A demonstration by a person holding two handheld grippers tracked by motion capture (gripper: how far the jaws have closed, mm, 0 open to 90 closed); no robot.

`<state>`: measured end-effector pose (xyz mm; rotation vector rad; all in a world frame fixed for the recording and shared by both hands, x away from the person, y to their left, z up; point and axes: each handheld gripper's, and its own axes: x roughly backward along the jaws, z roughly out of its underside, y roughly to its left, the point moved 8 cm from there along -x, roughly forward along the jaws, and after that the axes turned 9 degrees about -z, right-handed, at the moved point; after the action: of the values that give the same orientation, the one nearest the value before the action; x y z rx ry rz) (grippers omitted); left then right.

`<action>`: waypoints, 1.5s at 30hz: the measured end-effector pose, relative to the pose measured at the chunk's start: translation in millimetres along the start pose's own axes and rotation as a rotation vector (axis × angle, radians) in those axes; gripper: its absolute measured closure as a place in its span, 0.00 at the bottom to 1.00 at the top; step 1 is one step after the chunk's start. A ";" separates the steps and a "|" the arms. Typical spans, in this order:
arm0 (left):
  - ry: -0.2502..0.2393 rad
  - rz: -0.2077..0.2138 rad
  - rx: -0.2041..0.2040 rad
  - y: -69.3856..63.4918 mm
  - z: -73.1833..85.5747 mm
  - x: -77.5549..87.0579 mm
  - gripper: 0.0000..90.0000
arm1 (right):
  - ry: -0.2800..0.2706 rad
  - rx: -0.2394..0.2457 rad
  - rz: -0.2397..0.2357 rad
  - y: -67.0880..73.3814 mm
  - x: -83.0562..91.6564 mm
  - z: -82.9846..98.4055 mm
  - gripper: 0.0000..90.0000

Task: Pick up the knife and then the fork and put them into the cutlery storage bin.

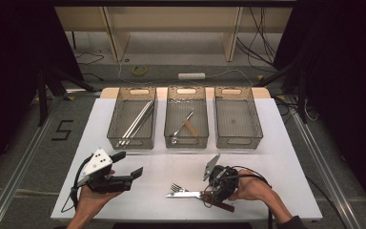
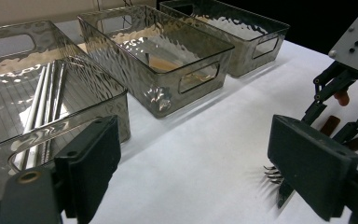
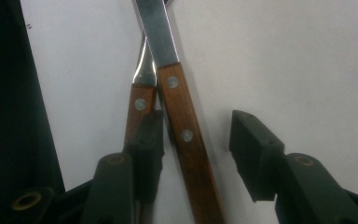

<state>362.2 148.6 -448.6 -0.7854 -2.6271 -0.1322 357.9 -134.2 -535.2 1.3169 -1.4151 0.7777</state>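
White rectangular table top (image 1: 276, 143) filled the middle of the high view. Three clear ribbed plastic bins sat in a row across its upper part: left bin (image 1: 132, 118) held long silver metal rods (image 1: 137, 122) lying lengthwise, slightly diagonal; middle bin (image 1: 186, 117) held a wooden-handled metal utensil (image 1: 185, 125); right bin (image 1: 237, 117) looked bare inside.

Left gripper (image 1: 129, 168), lower left of the high view, was held off the table in the person's left hand (image 1: 91, 196), jaws spread wide, holding nothing. In the left gripper view both black pads (image 2: 92, 163) stood far apart with bare table between them.

Right gripper (image 1: 211, 191), lower centre-right, was in the right hand (image 1: 253, 187), jaws open at medium width, down at the table. In the right gripper view the wooden-handled knife (image 3: 179, 112) lay between the jaws, handle close to or touching the left pad, clear gap to the right pad; not clamped. Wooden-handled fork (image 3: 141, 100) lay just beside the knife, its handle partly behind the left pad.

In the high view both utensils lay near the lower edge, long axes roughly left-right, metal ends pointing left, fork tines (image 1: 176, 188) leftmost, handles to the right under the gripper.
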 end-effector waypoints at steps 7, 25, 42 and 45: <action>0.002 0.000 -0.001 -0.5 0.2 -0.6 0.19 | 0.024 0.018 0.016 1.3 -1.0 -1.6 0.70; 0.005 0.004 -0.006 -1.7 0.7 -1.1 0.19 | 0.053 0.142 0.006 3.3 -1.8 -3.3 0.85; -0.006 0.006 0.007 -0.8 -0.7 0.1 0.19 | -0.010 0.121 0.017 1.1 8.8 -3.9 0.86; -0.016 0.011 0.014 -0.9 -1.8 0.7 0.19 | -0.036 0.114 0.020 -1.2 12.2 -4.8 0.86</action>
<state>361.7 147.8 -446.7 -0.7989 -2.6359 -0.1043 361.4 -133.9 -522.5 1.4121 -1.4323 0.8632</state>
